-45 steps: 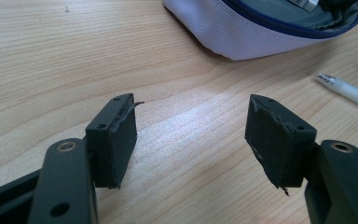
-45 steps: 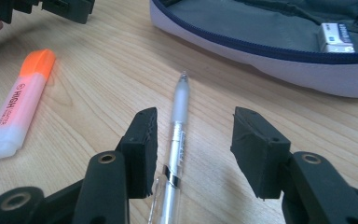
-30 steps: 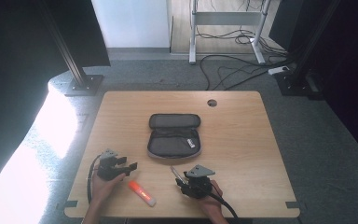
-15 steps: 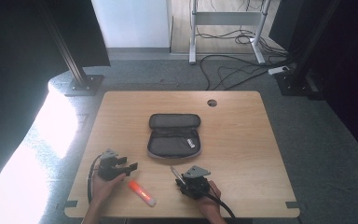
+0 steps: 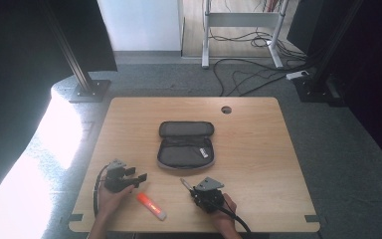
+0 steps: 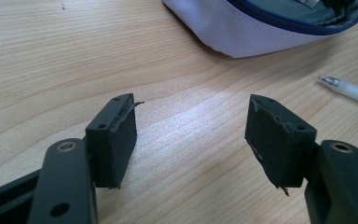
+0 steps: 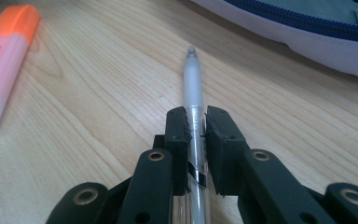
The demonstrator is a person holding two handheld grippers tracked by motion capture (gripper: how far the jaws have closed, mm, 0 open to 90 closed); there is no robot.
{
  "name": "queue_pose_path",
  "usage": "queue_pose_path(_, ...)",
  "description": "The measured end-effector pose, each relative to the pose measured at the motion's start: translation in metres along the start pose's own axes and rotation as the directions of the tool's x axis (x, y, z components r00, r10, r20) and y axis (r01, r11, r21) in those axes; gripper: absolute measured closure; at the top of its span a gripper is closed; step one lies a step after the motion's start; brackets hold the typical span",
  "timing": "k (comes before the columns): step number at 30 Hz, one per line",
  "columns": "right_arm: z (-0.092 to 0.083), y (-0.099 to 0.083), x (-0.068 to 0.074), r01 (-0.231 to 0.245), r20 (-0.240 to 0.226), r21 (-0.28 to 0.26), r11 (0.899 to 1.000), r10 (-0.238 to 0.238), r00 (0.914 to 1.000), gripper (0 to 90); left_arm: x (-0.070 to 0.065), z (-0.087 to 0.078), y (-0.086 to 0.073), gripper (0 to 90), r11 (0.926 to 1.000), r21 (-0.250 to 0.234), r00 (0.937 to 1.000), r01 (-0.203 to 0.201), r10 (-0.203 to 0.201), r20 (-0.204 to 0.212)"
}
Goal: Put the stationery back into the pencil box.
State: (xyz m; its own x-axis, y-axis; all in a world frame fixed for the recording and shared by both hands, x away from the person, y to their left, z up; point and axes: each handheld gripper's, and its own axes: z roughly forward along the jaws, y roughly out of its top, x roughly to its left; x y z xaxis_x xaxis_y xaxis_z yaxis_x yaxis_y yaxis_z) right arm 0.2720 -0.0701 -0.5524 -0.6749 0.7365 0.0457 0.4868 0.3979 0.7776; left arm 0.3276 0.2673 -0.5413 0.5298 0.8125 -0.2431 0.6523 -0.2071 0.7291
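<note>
Figure: closing on the pen. In the high view we see a pale wooden desk [image 5: 258, 149] bearing an open grey fabric pencil case with a dark zip [image 5: 185, 144], a white highlighter with an orange cap [image 5: 151, 206] and a slim translucent white pen with a silver tip [image 5: 185, 184]. The person's right claw [image 5: 197, 191] lies low at the near edge of the desk, just in front of the case. Its jaws have just been closing, and the right gripper view shows the result: the two black pads now press on the pen [image 7: 193, 102] from either side, the barrel running straight between them and the tip pointing ahead toward the case [image 7: 307, 32]. The highlighter [image 7: 4, 60] lies off to one side, apart from the pen and untouched.

The left claw [image 5: 138, 178] rests near the left of the desk's near edge, close to the highlighter. In the left gripper view its jaws stand wide apart with only bare wood between them [image 6: 191, 140]; the pen tip [image 6: 331, 81] and the rounded wall of the case [image 6: 242, 32] lie beyond.

We judge that the grasp is now made but the pen is not yet lifted: it seems to rest on the desk. The likely next step is to raise it and carry it over the open case, keeping the barrel level so that it does not pivot in the narrow pads.
</note>
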Motion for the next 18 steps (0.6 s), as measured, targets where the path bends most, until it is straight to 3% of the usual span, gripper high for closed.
queue_pose_path(9, -0.019, 0.011, 0.0, 0.013, -0.014, -0.06, 0.998, -0.014, 0.9998, 78.2, 0.0, 0.0, 0.0, 34.2, 1.0, 0.0, 1.0, 0.003, -0.003, -0.003)
queue_pose_path(18, -0.034, 0.017, -0.006, -0.011, -0.019, -0.112, 0.994, 0.009, 0.9998, 78.2, 0.0, 0.0, 0.0, 34.2, 1.0, 0.002, 1.0, 0.004, -0.004, -0.004)
